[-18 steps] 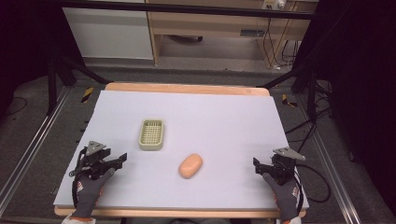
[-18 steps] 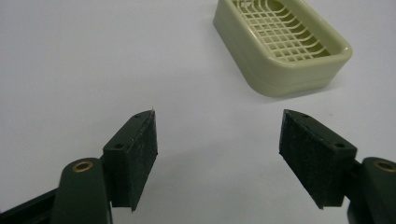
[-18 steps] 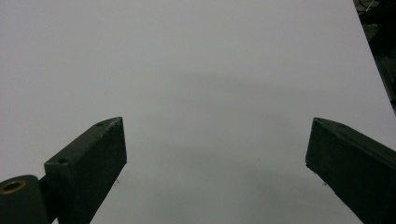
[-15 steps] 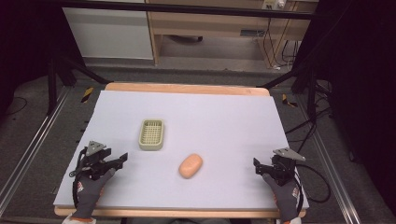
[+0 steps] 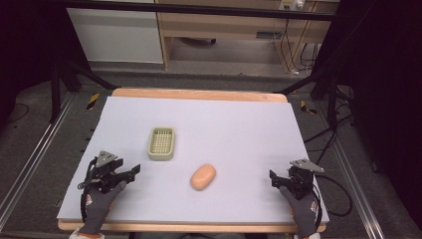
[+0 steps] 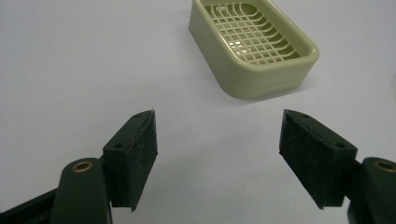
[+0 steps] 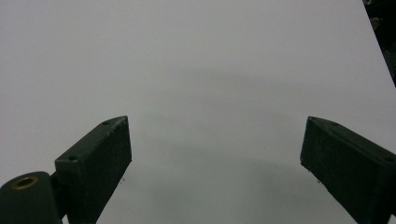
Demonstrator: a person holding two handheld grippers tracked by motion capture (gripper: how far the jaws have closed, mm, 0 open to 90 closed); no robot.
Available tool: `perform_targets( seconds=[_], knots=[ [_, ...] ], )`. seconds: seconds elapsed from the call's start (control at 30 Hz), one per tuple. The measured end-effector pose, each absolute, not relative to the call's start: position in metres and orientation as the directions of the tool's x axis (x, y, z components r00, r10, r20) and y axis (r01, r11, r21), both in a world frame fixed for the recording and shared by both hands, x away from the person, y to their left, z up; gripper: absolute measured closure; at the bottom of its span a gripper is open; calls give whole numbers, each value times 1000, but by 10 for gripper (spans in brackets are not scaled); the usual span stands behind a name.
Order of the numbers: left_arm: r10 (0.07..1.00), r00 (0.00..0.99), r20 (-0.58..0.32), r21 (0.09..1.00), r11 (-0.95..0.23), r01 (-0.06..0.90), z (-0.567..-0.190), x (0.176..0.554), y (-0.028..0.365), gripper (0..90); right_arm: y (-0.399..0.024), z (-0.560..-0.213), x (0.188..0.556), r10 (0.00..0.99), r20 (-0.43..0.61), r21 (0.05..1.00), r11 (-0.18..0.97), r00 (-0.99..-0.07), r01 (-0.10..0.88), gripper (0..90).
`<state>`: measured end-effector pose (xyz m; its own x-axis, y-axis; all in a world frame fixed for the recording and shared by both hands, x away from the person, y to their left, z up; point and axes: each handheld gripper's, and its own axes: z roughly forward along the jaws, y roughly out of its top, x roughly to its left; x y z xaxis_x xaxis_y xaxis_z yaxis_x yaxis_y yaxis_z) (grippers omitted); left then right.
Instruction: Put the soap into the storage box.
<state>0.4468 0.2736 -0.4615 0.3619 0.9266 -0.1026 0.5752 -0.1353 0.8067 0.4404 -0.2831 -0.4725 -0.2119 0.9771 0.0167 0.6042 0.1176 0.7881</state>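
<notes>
Both hand-held grippers, left (image 5: pixel 130 173) and right (image 5: pixel 275 178), gape wide and empty on the surface (image 5: pixel 239 129); no readable writing shows.

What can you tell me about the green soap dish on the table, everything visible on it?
The soap dish is a pale green, rounded-rectangular tray that looks like glossy plastic, with a raised rim and a lattice grid inset as its floor. It is empty and lies flat and upright on the white table cover, left of centre. Nothing touches it: the orange soap bar lies apart, nearer the person, and the left gripper, jaws open, points toward it from a short way off.
</notes>
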Motion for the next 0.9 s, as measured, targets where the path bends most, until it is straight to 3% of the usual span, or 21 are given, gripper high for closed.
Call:
perform_targets(
  seconds=[0.9],
  knots=[
    [893,439,-97,805,-189,562,-451,442,244,252,-279,-471,439,978,1,789,129,-211,601,82]
  ],
)
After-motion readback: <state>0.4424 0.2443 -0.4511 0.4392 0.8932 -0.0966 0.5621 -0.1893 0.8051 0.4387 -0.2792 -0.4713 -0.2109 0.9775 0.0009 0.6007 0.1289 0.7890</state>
